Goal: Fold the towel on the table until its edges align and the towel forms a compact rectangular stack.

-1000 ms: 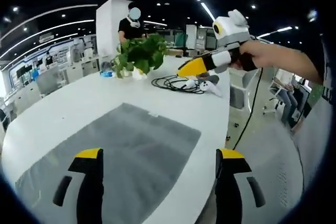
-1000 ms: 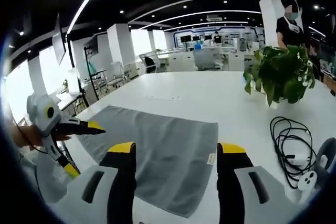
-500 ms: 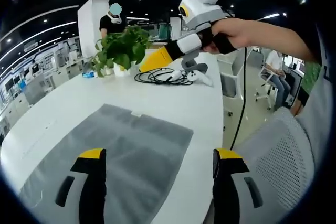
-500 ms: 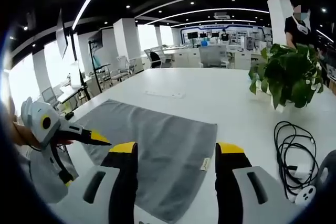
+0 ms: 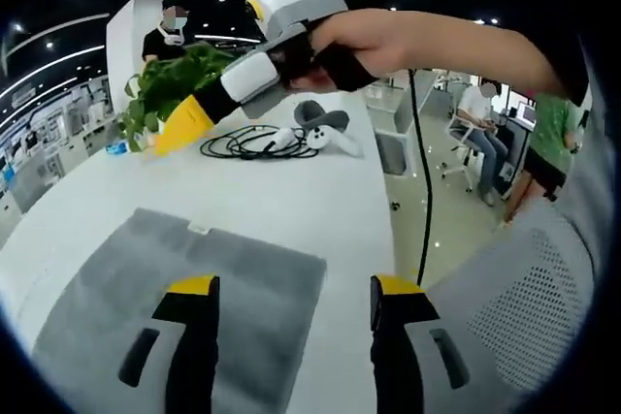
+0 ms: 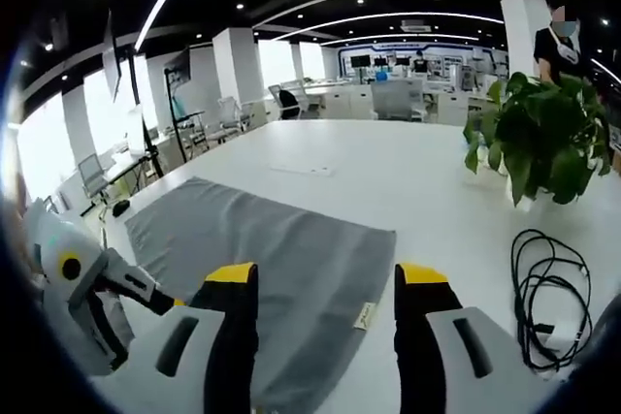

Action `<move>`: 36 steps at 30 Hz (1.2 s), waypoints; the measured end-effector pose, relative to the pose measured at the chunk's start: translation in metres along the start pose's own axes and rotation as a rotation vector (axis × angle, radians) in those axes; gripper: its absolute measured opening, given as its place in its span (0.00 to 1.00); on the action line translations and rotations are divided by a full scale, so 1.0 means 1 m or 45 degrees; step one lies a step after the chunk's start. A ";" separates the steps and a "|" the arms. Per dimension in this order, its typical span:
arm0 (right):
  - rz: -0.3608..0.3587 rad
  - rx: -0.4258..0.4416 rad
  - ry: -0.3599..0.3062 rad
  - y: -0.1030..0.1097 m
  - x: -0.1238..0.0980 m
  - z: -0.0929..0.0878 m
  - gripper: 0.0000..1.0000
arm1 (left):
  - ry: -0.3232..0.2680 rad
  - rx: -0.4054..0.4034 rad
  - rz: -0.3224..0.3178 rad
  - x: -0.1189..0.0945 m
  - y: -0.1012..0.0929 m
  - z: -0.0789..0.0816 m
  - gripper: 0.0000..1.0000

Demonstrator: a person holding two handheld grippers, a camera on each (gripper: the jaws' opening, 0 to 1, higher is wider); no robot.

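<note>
- The grey towel (image 6: 262,259) lies flat and unfolded on the white worktop (image 6: 408,181), with a small tag on its edge near the right tool.
- The left tool (image 5: 291,336) hangs above the near corner of the towel (image 5: 184,278), its yellow-tipped jaws spread apart and gripping nothing.
- The right tool (image 6: 315,327) hangs over the towel's near edge with its jaws likewise parted and empty.
- In the left gripper view the right tool (image 5: 184,128) comes in from above, held in a hand (image 5: 340,41); whether its jaws are apart cannot be told from this angle.
- In the right gripper view the left tool (image 6: 146,288) shows at the lower left, beside the towel.
- A leafy potted plant (image 6: 543,143) stands on the far part of the worktop, well apart from the towel.
- A coil of black cable (image 6: 543,288) lies near the plant, and a white controller (image 5: 325,128) rests beside the cable (image 5: 243,143).
- A person (image 6: 558,36) stands behind the plant.
</note>
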State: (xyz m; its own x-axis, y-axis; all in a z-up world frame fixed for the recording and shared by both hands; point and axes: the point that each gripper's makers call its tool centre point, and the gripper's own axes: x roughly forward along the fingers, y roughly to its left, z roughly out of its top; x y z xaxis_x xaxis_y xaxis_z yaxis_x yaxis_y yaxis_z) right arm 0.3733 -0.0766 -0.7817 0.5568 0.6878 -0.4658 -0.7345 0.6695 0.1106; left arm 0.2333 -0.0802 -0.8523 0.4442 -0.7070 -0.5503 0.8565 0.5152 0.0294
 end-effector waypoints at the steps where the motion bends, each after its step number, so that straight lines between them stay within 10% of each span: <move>1: -0.001 -0.003 0.000 -0.002 0.001 0.000 0.56 | 0.001 0.015 -0.013 0.003 -0.002 0.000 0.64; 11: -0.011 -0.015 0.015 -0.018 0.023 -0.001 0.55 | -0.002 0.080 -0.091 0.031 -0.012 0.001 0.40; 17: -0.062 -0.159 0.106 -0.030 0.037 -0.011 0.51 | 0.043 0.155 -0.120 0.051 -0.019 -0.006 0.40; 36: 0.004 -0.101 0.186 -0.039 0.093 -0.025 0.43 | 0.037 0.161 -0.258 0.082 -0.032 -0.020 0.24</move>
State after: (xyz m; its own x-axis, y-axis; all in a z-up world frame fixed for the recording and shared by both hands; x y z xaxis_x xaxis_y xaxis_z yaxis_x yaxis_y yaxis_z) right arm 0.4439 -0.0459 -0.8515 0.4967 0.6378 -0.5887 -0.7676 0.6394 0.0451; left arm 0.2368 -0.1454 -0.9151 0.2535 -0.7747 -0.5792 0.9544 0.2981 0.0190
